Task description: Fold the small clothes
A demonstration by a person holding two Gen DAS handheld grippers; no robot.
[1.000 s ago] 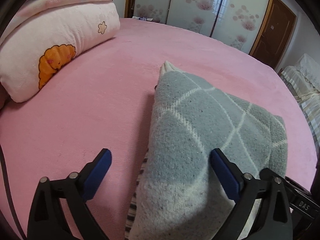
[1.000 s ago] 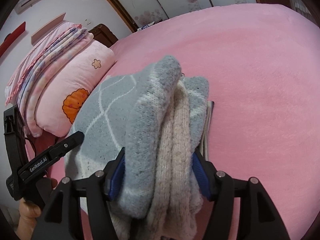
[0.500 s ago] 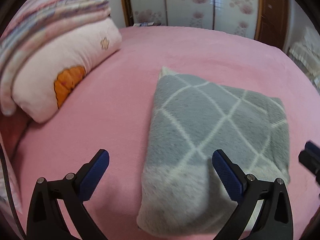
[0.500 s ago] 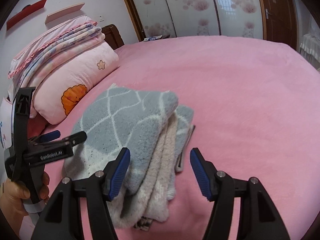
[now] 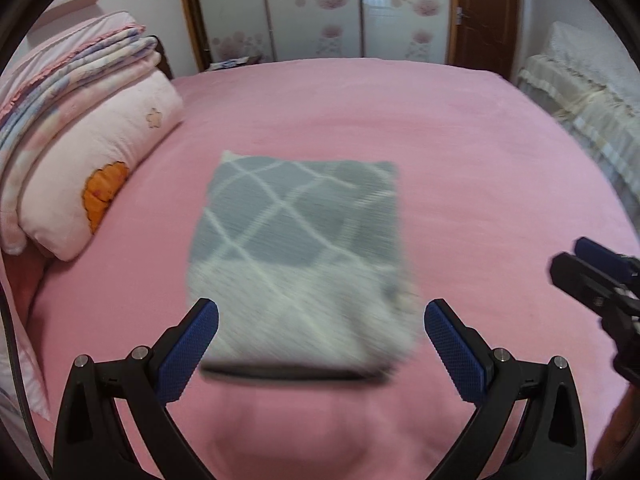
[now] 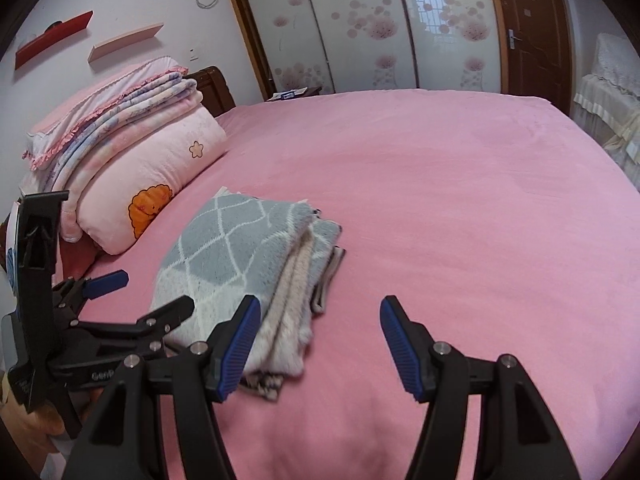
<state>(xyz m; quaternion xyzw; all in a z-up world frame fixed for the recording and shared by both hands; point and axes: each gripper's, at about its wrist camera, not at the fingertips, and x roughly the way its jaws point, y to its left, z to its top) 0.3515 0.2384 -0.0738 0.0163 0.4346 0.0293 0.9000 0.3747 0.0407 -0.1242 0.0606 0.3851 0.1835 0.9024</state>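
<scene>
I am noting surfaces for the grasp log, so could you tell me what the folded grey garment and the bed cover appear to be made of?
Folded grey garment: looks like thick knitted wool or acrylic yarn, matt and fuzzy, with a white diamond pattern; ribbed cream layers show at its folded edge. Bed cover: seems a soft pink fleece or plush, matt, with a short nap and faint brushed patches. The exact fibre of either cannot be told.

Folded grey sweater on pink bed, left tongs open

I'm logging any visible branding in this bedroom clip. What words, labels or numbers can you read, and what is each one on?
"GenR": pale lettering on the black body of the left hand-held gripper, seen from the right wrist view; the rest is hidden behind the right hand-held gripper.
No readable text on the folded grey sweater, pillow or wardrobe doors.
</scene>
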